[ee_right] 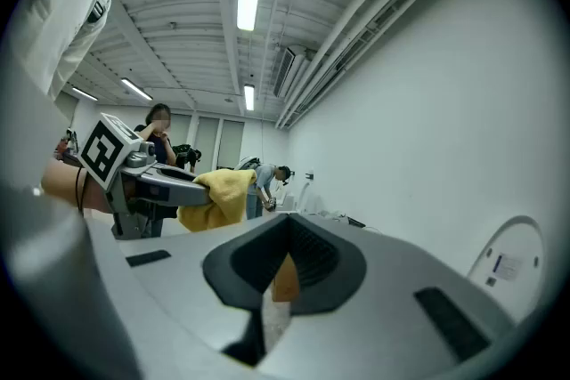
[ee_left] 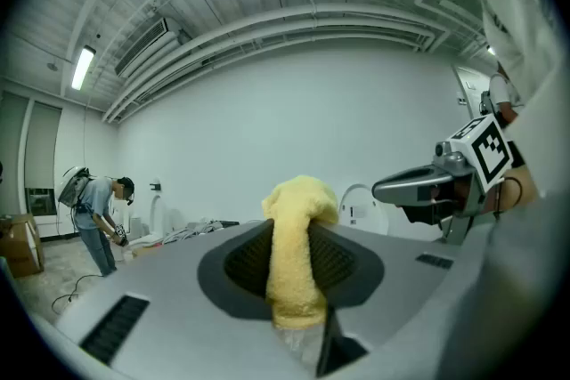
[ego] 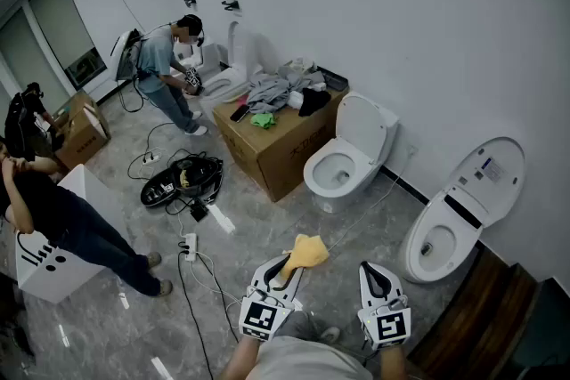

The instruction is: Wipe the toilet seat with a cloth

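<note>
One cloth [ego: 309, 251] is hanging clamped in the fingers [ee_left: 236, 267] of the left gripper [ego: 285, 273], with the toilet seat [ego: 311, 173] lying ahead; the right gripper [ego: 378, 278] is closed and empty.

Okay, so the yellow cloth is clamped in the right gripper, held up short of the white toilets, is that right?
Not quite: the yellow cloth is clamped in the left gripper, as the left gripper view shows; the right gripper is shut on nothing. The cloth is indeed held up short of the white toilets.
</note>
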`<state>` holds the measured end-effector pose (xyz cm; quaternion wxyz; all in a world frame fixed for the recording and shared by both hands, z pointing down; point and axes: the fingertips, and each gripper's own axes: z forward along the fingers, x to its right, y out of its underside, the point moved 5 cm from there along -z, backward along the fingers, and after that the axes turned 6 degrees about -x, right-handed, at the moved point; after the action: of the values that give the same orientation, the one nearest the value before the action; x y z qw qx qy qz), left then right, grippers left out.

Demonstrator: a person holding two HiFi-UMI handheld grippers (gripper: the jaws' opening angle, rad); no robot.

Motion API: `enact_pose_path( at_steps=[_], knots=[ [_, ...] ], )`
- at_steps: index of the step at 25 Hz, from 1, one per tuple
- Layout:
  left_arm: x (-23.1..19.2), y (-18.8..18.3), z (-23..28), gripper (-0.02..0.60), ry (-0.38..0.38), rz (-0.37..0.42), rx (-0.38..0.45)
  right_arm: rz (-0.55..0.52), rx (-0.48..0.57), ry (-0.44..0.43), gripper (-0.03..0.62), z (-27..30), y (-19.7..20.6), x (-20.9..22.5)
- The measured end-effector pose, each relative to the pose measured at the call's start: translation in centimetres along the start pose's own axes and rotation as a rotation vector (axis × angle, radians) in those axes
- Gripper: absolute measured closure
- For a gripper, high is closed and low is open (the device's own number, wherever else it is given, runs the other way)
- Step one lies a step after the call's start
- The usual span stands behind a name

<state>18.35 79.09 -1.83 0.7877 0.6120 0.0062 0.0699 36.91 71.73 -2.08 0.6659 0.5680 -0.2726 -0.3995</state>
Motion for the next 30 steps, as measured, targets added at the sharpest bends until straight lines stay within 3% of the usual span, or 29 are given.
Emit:
enact_pose_path(
  at_steps=[11,19,30],
  knots=[
    [-3.0,1.8,3.7,0.479,-0.015,-0.043,-0.009,0.022,-0.002,0.031,0.588,4.9,0.2,1.5],
    [-11.0,0.8,10.4,0.479,0.014,-0.073,0.025,0.011,-0.009,0.059,0.588,14.6,-1.3,4.5],
    [-21.8,-0.6,18.8,0.479,0.061,-0.043,0.056,-0.018,-0.043,0.087,0.588,26.3,-3.1,6.4]
  ],
)
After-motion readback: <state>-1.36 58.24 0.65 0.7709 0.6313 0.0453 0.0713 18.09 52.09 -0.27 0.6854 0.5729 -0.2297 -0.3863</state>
